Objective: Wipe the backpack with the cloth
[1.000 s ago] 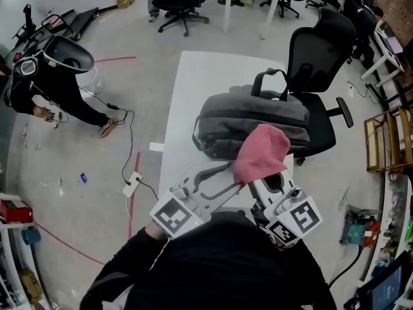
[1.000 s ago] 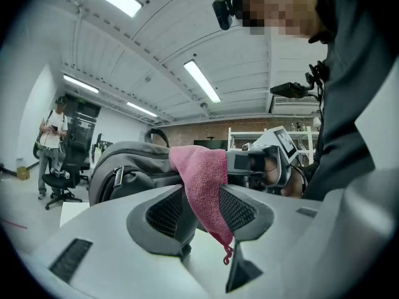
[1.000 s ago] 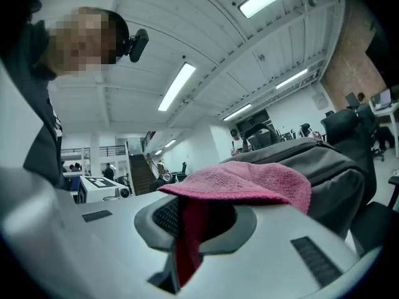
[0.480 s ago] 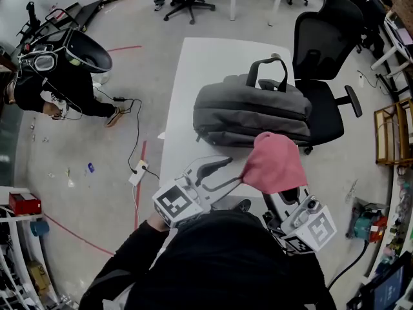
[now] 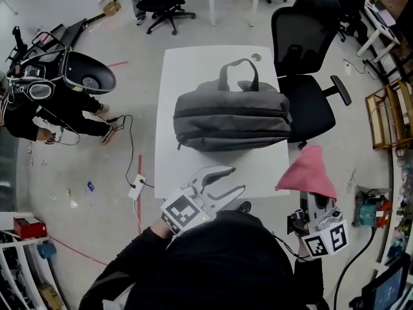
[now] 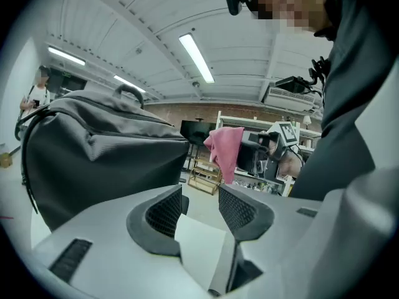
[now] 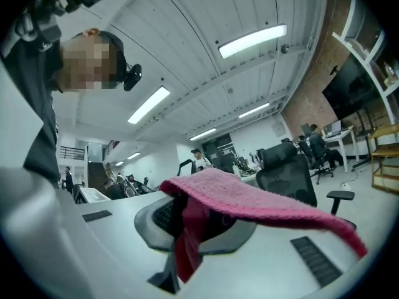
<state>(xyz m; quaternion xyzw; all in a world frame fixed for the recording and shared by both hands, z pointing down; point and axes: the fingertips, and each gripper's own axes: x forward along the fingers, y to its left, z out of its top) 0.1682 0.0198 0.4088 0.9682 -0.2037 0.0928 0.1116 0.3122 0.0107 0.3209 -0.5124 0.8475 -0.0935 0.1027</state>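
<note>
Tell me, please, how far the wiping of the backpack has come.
Done: the right gripper is shut on the pink cloth. In hand: the cloth is held out past the right edge of the table, apart from the backpack; the left gripper is open and empty. Left: bringing the cloth onto the backpack and wiping it. Whether any wiping was done already cannot be seen.

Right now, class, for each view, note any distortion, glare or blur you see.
Head view: sharp, evenly lit, mild wide-angle bend around the table. Left gripper view: strong fisheye, dark corners, backpack bulges. Right gripper view: fisheye too, ceiling light blown white, cloth looms large up close.
</note>
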